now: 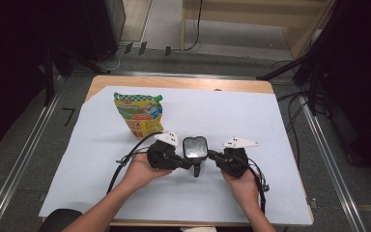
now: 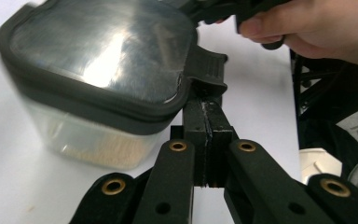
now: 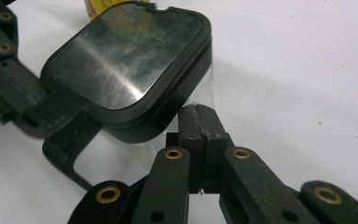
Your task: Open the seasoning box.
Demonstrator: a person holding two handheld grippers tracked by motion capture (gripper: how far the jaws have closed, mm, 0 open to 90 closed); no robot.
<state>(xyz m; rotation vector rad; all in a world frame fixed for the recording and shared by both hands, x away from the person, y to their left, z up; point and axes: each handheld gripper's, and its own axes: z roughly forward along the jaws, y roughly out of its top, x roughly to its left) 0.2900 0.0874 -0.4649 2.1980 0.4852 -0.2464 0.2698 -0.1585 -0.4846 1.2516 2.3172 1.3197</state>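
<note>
Both grippers flank a lidded clear container [image 1: 194, 149] mid-counter [image 1: 270, 145]: left gripper [image 1: 189, 165] and right gripper [image 1: 211, 154] each have jaws pressed together, holding nothing, tips against the container's sides. Lid apparently still latched; the refill pouch [image 1: 139, 115] behind stands untouched, so most work seemingly remains.

A lab-like recording booth: black curtains [image 1: 9, 72], metal floor rails [image 1: 21, 159], loose cables [image 1: 294, 121] and a paper-covered table [image 1: 251, 121].

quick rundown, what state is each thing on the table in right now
container: upright on the sheet, lid on, latch tab down
pouch: standing, spout cap on, untouched
left gripper: jaws shut, tips at the latch tab
right gripper: jaws shut, tips by the container's clear wall
</note>
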